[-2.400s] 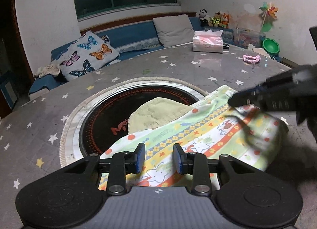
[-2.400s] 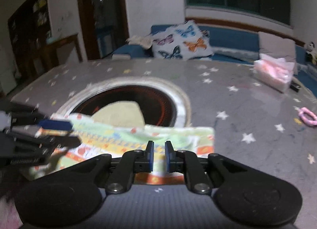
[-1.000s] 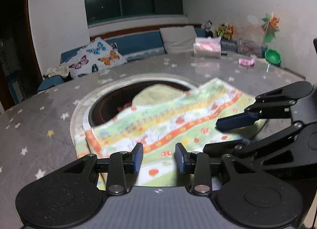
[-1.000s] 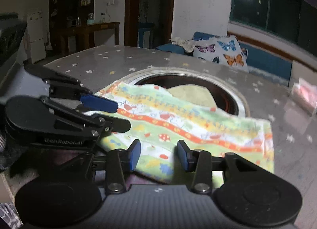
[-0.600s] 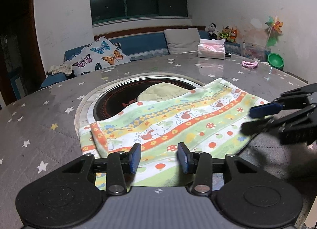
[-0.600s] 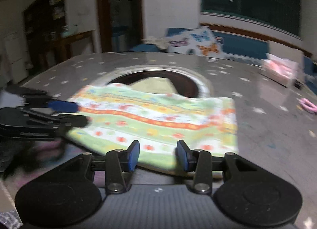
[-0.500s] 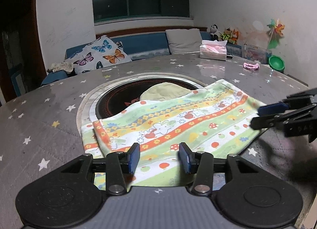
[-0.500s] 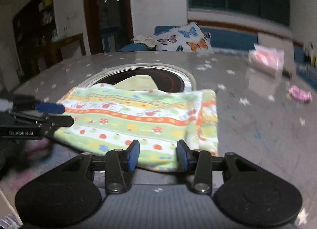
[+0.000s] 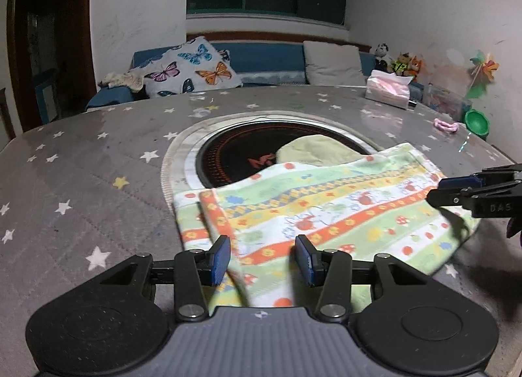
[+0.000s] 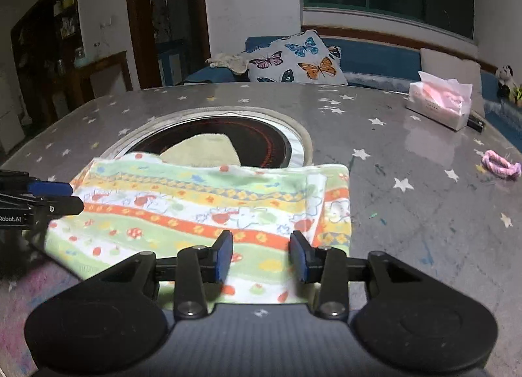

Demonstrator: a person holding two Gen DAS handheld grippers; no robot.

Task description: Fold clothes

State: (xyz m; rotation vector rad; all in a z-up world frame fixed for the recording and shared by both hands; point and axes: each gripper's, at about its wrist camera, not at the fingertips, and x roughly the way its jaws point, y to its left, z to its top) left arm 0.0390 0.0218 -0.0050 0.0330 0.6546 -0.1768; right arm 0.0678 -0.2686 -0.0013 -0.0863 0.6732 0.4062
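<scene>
Left gripper (image 9: 263, 256): jaws parted, gripping nothing, above the near left edge of the cloth (image 9: 326, 210). The cloth lies folded on the table (image 9: 81, 181), partly covering the round hob (image 9: 235, 155). Right gripper (image 10: 261, 254): jaws parted, empty, above the cloth's near right edge.

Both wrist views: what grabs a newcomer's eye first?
The bright striped cloth, folded and lying flat on the starry grey table, partly over the round black cooktop. The left gripper and right gripper stand open over its near edge, holding nothing.
</scene>
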